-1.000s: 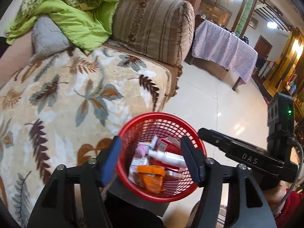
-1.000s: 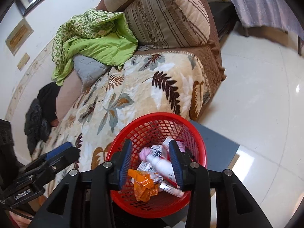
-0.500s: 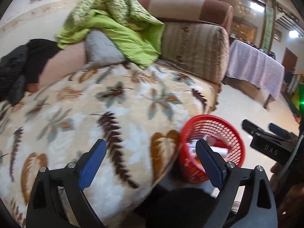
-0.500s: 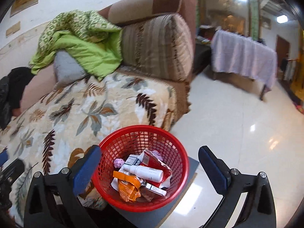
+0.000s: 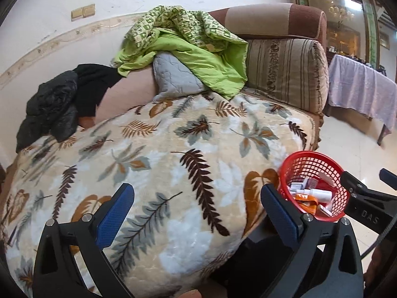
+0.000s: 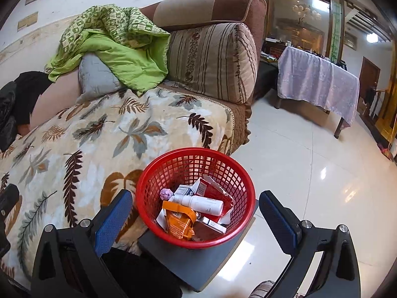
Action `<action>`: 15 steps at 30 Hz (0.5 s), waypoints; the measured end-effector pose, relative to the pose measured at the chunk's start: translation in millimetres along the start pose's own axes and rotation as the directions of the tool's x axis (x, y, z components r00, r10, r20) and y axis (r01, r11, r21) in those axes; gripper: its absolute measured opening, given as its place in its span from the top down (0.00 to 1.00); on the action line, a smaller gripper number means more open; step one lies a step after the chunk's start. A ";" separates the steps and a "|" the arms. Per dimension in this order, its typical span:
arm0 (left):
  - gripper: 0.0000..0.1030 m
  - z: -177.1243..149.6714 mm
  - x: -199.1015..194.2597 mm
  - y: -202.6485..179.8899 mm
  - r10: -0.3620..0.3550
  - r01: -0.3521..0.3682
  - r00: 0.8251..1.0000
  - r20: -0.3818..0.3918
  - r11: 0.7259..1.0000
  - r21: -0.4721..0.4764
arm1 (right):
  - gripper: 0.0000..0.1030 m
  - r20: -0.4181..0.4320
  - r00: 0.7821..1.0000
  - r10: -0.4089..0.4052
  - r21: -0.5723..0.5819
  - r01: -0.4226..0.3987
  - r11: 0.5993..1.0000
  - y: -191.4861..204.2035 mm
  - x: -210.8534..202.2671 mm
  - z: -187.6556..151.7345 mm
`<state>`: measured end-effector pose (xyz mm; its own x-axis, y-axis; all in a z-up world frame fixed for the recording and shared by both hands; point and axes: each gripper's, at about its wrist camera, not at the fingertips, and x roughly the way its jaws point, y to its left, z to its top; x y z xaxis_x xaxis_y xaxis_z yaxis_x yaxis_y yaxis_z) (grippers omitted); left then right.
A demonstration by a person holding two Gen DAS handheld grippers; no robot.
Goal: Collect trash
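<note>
Trash fills the red basket [image 6: 196, 196] beside the sofa [image 5: 173, 161] — left gripper [image 5: 196, 206] jaws have just been opening, right gripper [image 6: 196, 211] jaws too, both wide apart and empty.

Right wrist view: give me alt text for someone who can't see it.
A red mesh basket holding trash, including a white bottle, an orange wrapper and small cartons, stands on a dark grey board beside a sofa covered by a leaf-print blanket. The right gripper frames it, jaws wide open and empty.
</note>
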<state>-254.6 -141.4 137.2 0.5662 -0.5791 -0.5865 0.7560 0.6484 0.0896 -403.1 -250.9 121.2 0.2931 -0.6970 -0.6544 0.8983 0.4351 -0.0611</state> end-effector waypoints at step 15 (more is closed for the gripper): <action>0.01 -5.3 4.8 -18.9 0.047 -0.044 0.999 -0.027 0.995 0.089 | 0.00 -0.024 1.000 0.005 0.018 -0.005 1.000 -5.0 6.8 -1.6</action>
<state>-267.9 -153.7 128.5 0.5917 -0.5346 -0.6033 0.7564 0.6270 0.1863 -406.1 -256.9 115.9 0.2898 -0.6812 -0.6723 0.9026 0.4282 -0.0447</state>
